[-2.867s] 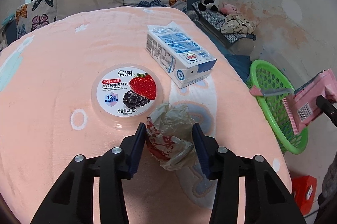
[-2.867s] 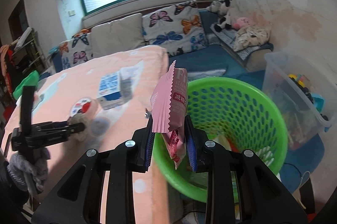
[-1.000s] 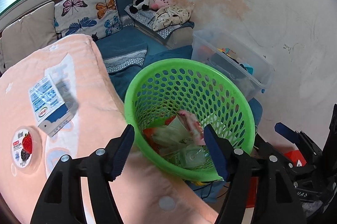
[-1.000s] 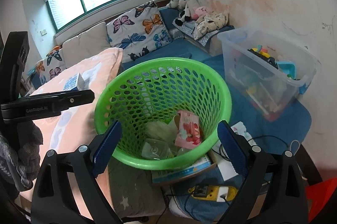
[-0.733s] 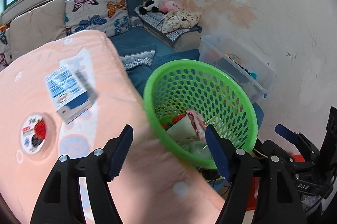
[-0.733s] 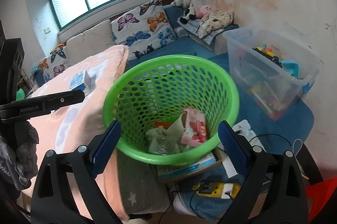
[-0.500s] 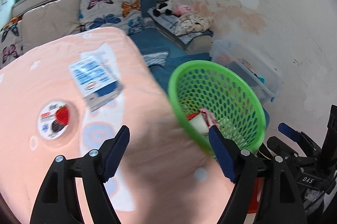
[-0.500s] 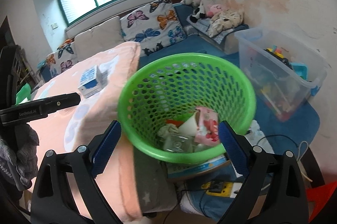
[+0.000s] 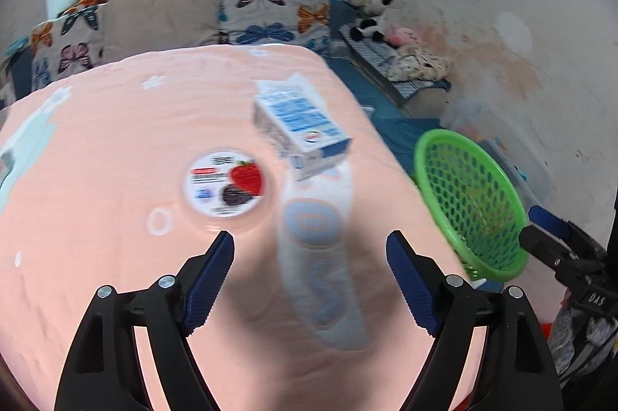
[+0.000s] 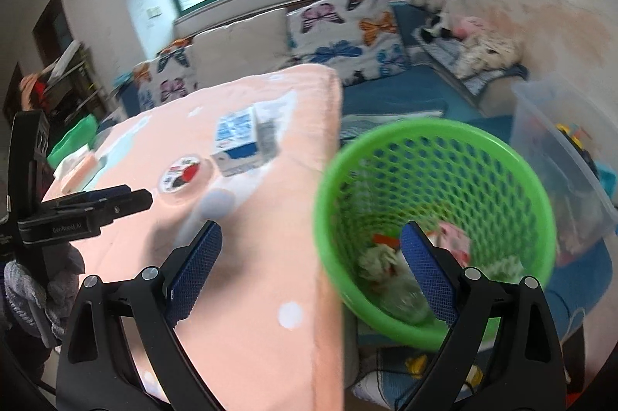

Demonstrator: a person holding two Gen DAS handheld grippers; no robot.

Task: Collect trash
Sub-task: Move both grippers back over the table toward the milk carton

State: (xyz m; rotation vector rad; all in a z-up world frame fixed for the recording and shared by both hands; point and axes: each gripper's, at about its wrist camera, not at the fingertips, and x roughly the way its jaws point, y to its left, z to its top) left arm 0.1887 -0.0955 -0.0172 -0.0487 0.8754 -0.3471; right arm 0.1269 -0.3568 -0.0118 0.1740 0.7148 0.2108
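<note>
A round yogurt tub (image 9: 227, 182) with a strawberry lid and a blue-white milk carton (image 9: 299, 127) lie on the peach table cloth (image 9: 116, 148). My left gripper (image 9: 310, 275) is open and empty above the cloth, just short of the tub. My right gripper (image 10: 309, 256) is open and empty over the table's right edge, beside the green basket (image 10: 432, 140). The basket holds a pink wrapper (image 10: 454, 241) and crumpled paper (image 10: 376, 262). The tub (image 10: 181, 173) and carton (image 10: 239, 140) also show in the right wrist view.
A clear plastic bin (image 10: 564, 140) stands right of the basket. A sofa with butterfly cushions (image 9: 270, 9) runs behind the table. Plush toys (image 9: 370, 13) lie by the wall. A green item (image 10: 73, 140) sits at the table's far left.
Both grippers let go of their trash into the basket and opened. The left one has swung back from the basket over the table; the right one has turned left toward the table.
</note>
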